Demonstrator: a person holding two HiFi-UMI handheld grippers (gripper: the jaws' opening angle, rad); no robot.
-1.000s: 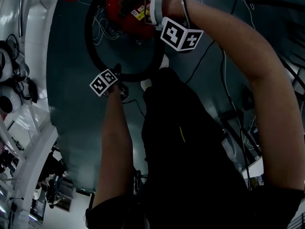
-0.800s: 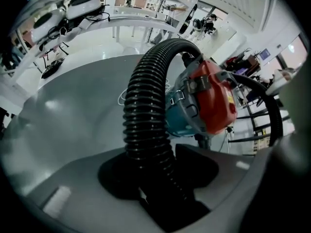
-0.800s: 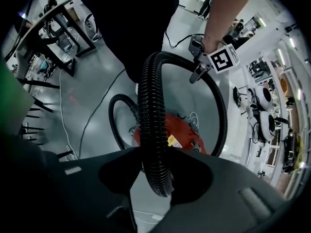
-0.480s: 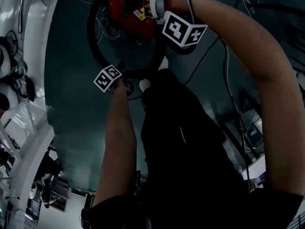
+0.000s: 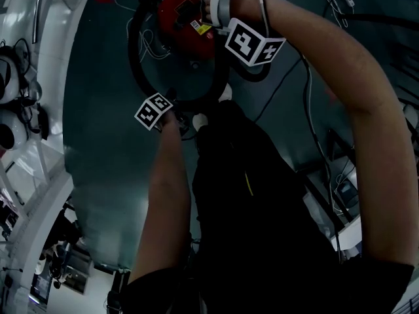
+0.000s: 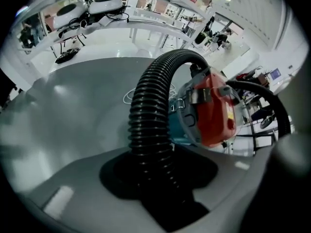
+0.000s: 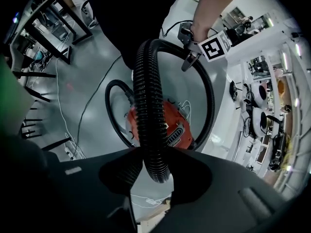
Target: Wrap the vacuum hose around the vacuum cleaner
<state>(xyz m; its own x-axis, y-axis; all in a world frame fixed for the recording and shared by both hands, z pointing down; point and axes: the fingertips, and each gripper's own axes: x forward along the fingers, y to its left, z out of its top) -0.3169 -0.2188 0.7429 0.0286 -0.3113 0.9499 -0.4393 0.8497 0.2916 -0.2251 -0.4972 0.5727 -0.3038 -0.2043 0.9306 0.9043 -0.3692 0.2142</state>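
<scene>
A red vacuum cleaner [image 5: 186, 25] [image 7: 170, 125] [image 6: 214, 113] sits on the dark floor at the top of the head view. Its black ribbed hose [image 5: 134, 57] [image 6: 150, 125] [image 7: 148, 106] loops round the body. My left gripper [image 6: 160, 183], marker cube [image 5: 154, 112], is shut on the hose on the near side of the loop. My right gripper [image 7: 155, 171], marker cube [image 5: 253, 43], is shut on the hose close to its free end, right above the cleaner. The right gripper view also shows the left gripper [image 7: 190, 57] on the hose's arch.
A thin white cord [image 5: 147, 44] lies beside the cleaner and black cables [image 5: 308, 103] run over the floor at right. White benches with gear [image 5: 19, 129] line the left side. Black table legs [image 7: 53, 38] stand behind me. My dark-clothed body [image 5: 249, 201] fills the lower head view.
Both grippers have kept their hold on the hose. The right gripper has shifted a little over the cleaner, taking the hose end with it. The left gripper has stayed nearly in place.
</scene>
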